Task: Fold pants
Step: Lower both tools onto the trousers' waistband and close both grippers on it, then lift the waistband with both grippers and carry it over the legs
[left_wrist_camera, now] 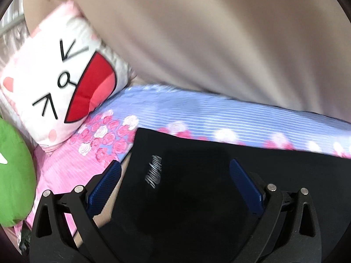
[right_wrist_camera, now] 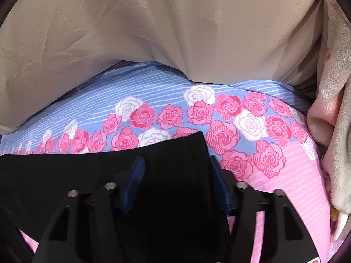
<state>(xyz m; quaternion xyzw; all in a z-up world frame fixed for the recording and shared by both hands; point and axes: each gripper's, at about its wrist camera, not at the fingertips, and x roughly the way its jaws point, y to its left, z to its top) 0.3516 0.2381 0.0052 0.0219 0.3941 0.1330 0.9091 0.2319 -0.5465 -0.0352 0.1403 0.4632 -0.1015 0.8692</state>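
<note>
Left wrist view, going left to right: a green plush point(left_wrist_camera: 13, 175) bulges in at 9 o'clock, with a white cat-face pillow point(left_wrist_camera: 59, 87) leaning just beside it at 10 o'clock. Both sit on the bed, which is covered in a rose-print sheet point(left_wrist_camera: 197, 114) in pink and blue stripes. A big beige curtain point(left_wrist_camera: 219, 39) fills everything from 12 to 2 o'clock and hangs down over the far edge of the bed. The black pants point(left_wrist_camera: 197, 186) lie flat on the sheet at 6 o'clock, silver logo up. The left hand-held gripper point(left_wrist_camera: 175, 186) hangs over them with its blue pads spread wide apart, gripping nothing.

Right wrist view: same curtain along the top, roses in the middle, and a fuzzy pinkish blanket point(right_wrist_camera: 335, 131) crowding in at 3 o'clock. The right hand-held gripper point(right_wrist_camera: 176, 184) stands astride the pants' end, partly closed; I can't tell whether the pads actually press the cloth.
</note>
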